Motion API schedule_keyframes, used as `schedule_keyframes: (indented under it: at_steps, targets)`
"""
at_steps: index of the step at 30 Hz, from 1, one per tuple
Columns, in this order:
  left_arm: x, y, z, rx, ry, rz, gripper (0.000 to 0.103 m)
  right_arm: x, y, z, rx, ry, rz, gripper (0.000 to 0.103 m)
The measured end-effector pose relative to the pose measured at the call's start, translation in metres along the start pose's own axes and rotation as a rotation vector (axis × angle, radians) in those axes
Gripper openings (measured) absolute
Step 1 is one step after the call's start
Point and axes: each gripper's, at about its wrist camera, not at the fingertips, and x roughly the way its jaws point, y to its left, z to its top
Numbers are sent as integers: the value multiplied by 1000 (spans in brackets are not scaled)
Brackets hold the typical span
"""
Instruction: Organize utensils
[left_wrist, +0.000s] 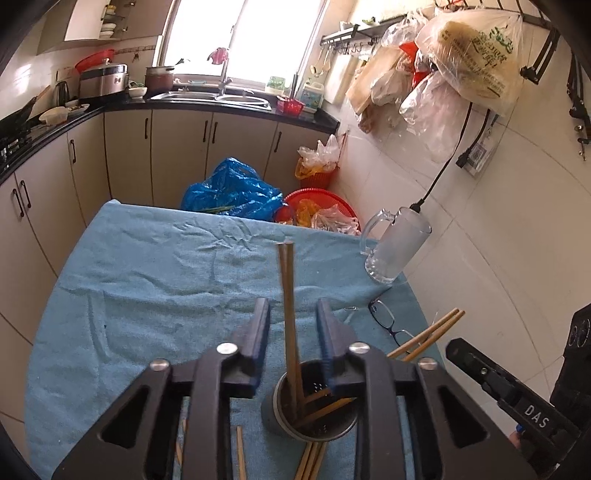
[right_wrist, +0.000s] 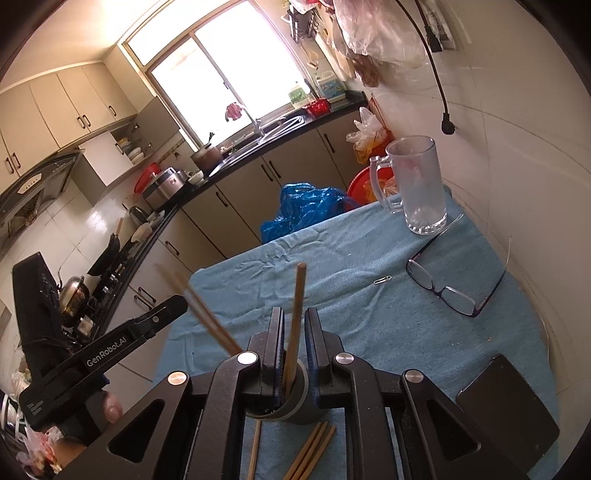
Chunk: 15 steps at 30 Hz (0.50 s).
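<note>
- The landmark is the metal utensil cup (left_wrist: 312, 406), which stands on the blue towel (left_wrist: 147, 295) just below both grippers.
- Several wooden chopsticks (left_wrist: 290, 314) already stand or lean inside the cup, some upright and others slanting toward its far rim.
- The left gripper (left_wrist: 291, 332) hangs over the cup with its fingers apart; the upright sticks rise through the gap and neither pad appears to touch them.
- The right gripper (right_wrist: 294, 336) also sits over the cup, its fingers close together around one upright chopstick (right_wrist: 297, 317) whose lower end is inside the cup; whether the pads truly pinch it or have just let go cannot be told.
- Still on the towel, on the near side of the cup, lie a loose group of chopsticks (right_wrist: 310, 450) and one single stick (right_wrist: 255, 450) beside them.
- Beyond the cup, toward the wall, are the glass mug (right_wrist: 417, 184), the spectacles (right_wrist: 450, 291), a paperclip (right_wrist: 382, 280) and a dark phone (right_wrist: 509, 410).
- Judged from this, the task is roughly half done: some chopsticks are housed, one is going in, and the ones lying near the cup remain.
</note>
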Motion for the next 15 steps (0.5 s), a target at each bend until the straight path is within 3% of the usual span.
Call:
schedule_keyframes:
  at_steps: [9,13,15]
  targets:
    - [-36,23,-32,-12,-42,30,42,-30,-1,-25,-34,-21,-10,32]
    - [-43,43,-65,-31,-28,68,54,-27,-7,-57,-53,36,-32,38]
    - [-45,55,-88,-42,-14,97,55,-22,-11,-76,-52,78,-32,38]
